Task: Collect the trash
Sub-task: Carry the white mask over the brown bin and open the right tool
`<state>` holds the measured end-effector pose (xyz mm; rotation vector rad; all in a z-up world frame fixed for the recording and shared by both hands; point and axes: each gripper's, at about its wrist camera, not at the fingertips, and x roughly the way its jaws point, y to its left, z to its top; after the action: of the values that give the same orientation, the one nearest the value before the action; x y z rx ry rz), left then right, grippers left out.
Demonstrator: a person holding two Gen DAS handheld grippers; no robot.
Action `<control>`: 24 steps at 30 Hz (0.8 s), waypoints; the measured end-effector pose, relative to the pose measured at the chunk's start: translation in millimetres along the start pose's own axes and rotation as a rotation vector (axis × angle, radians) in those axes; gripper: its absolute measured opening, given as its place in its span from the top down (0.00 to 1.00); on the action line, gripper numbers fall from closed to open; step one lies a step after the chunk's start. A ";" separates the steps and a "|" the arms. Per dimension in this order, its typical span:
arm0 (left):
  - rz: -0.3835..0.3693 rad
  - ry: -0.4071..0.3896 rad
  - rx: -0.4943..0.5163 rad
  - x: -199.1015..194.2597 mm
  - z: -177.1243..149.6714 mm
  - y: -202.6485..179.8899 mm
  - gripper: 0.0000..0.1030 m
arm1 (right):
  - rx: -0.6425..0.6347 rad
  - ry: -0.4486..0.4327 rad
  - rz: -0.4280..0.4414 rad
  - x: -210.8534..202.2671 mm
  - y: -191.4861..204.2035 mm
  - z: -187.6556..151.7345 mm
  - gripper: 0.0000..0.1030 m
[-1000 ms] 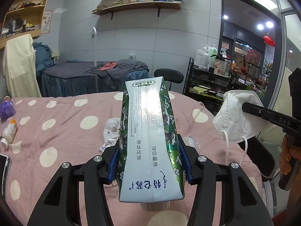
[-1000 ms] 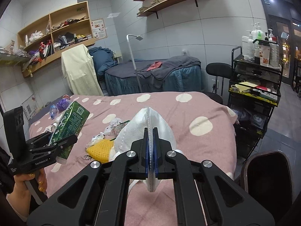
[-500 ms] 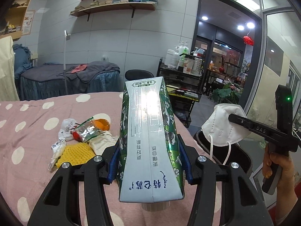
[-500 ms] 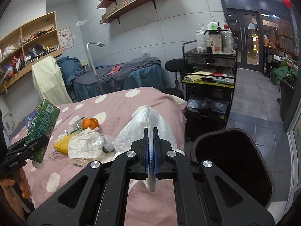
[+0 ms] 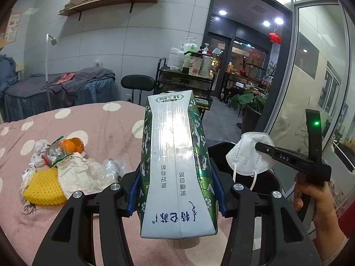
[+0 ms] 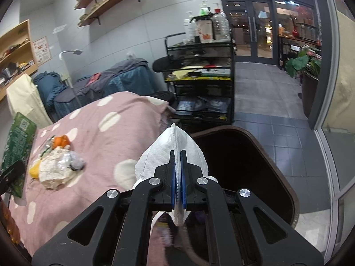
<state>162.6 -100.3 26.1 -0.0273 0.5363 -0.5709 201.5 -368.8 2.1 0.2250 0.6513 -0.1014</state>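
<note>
My left gripper (image 5: pixel 176 175) is shut on a green and white milk carton (image 5: pixel 175 155), held lengthwise with its cap end toward the camera. The carton (image 6: pixel 16 146) also shows at the left edge of the right wrist view. My right gripper (image 6: pixel 177 155) is shut on a folded white face mask (image 6: pixel 170 148); in the left wrist view that mask (image 5: pixel 246 157) hangs over a dark trash bin (image 5: pixel 224 155). The bin (image 6: pixel 255 166) stands just past the edge of the pink dotted bed (image 6: pixel 106 133). A pile of trash (image 5: pixel 66 166) lies on the bed.
The pile holds a yellow foam net (image 5: pixel 42 187), crumpled paper (image 5: pixel 77 175), clear plastic (image 5: pixel 111 168) and an orange wrapper (image 5: pixel 71 144). A black cart (image 6: pixel 199 79) with bottles stands behind the bin, beside a black stool (image 5: pixel 137 84). Glass doors and tiled floor (image 6: pixel 277 110) lie to the right.
Both grippers have swung right across the bed toward its edge, each still holding its item. The trash bin has come into view under the mask.
</note>
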 end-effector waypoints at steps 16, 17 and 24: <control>-0.100 0.084 0.027 39.2 1.5 -42.2 0.50 | 0.061 0.167 -0.122 68.0 -45.7 -29.2 0.89; -0.106 0.090 0.025 41.3 1.3 -43.6 0.50 | 0.068 0.171 -0.118 68.4 -47.2 -31.6 0.80; -0.123 0.121 0.040 55.7 -0.4 -57.2 0.50 | 0.093 0.125 -0.138 53.0 -51.2 -41.8 0.34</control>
<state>172.9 -177.6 9.0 0.0127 0.6439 -0.7066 210.5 -409.7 -71.5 0.2780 0.7874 -0.2519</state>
